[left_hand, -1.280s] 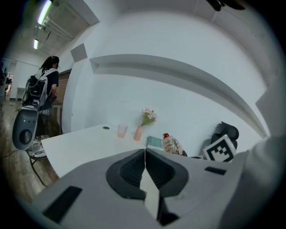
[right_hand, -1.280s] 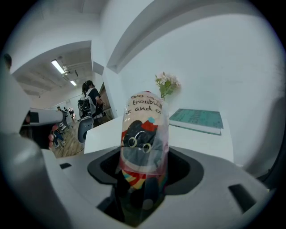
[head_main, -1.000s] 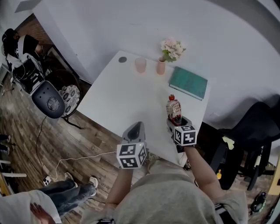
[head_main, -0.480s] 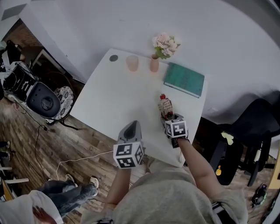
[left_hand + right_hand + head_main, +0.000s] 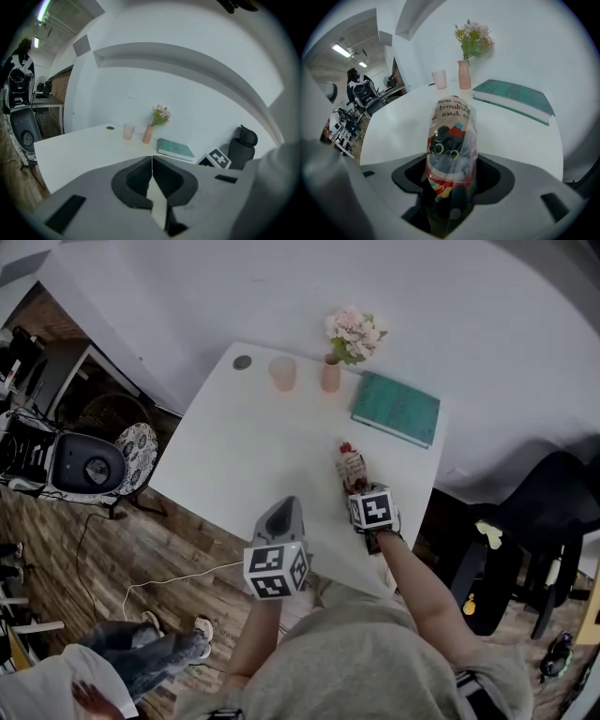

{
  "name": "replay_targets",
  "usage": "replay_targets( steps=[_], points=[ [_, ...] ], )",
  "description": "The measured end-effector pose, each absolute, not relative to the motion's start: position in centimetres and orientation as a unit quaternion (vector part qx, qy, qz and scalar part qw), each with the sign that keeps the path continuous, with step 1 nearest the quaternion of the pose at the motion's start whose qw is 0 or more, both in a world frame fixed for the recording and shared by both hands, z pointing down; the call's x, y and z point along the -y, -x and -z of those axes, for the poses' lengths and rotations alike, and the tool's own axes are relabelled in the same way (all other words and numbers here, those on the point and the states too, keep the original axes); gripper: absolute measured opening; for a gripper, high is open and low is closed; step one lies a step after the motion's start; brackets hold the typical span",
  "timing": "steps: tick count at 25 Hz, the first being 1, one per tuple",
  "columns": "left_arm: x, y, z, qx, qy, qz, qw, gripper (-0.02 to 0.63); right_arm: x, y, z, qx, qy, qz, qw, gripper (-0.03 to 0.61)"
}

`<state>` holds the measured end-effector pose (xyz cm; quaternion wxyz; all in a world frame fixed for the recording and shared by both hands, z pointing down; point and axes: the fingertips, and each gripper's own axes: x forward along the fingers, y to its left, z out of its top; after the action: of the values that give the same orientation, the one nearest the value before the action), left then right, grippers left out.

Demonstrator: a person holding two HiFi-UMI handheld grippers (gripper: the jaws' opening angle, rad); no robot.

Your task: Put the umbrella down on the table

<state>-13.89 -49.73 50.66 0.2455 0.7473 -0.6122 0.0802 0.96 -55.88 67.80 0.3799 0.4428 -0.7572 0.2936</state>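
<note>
On the left, note the grey left gripper (image 5: 286,512), marker cube on its back, poised above the near edge of the white rectangular table (image 5: 234,456). Closed flat, pad against pad (image 5: 152,176), with nothing between. Seems parked there as the idle hand, out of the way of the set-down.

Along the far edge, pass a small dark round disc (image 5: 242,362), a pale pink cup (image 5: 282,373), a slim pink vase of pale flowers (image 5: 330,376) and a teal hardback book (image 5: 397,409). All sit well clear of the middle, leaving bare tabletop for the landing.

Further right, meet the grey right gripper (image 5: 359,487), tipped steeply down over the table's right side. Spread wide and clamped (image 5: 451,176) on the handle end of the folded compact umbrella (image 5: 451,136), wrapped in a clear plastic sleeve with cartoon print and lettering, red-capped end (image 5: 348,448) pointing toward the far side. Gripped by the butt, probably so the body juts ahead of the jaws and meets the surface first.

Looks low over the white top, though impossible to tell whether already touching. Judged as the lowering step, not yet finished. Needs the body laid flat before release. Otherwise likely to roll, being round and slick, toward the nearby right edge.

Farthest right, off the table, leave alone a black office chair (image 5: 553,512).
</note>
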Motion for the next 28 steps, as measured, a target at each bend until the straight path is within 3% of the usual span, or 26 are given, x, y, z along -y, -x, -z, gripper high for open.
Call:
replay_targets(
  steps=[12, 24, 28],
  points=[
    [47.6, 13.3, -50.2, 0.608, -0.753, -0.08, 0.24, 0.008, 55.4, -1.2, -67.2, 0.764, -0.445, -0.288, 0.368, 0.31],
    [43.4, 13.0, -48.7, 0.604, -0.761, -0.074, 0.223, 0.008, 52.3, -2.2, -60.7, 0.786, -0.483, -0.246, 0.297, 0.304],
    [41.3, 12.5, -48.2, 0.601, -0.767, -0.072, 0.214, 0.008, 49.8, -2.2, -58.0, 0.799, -0.49, -0.225, 0.265, 0.274]
  ],
)
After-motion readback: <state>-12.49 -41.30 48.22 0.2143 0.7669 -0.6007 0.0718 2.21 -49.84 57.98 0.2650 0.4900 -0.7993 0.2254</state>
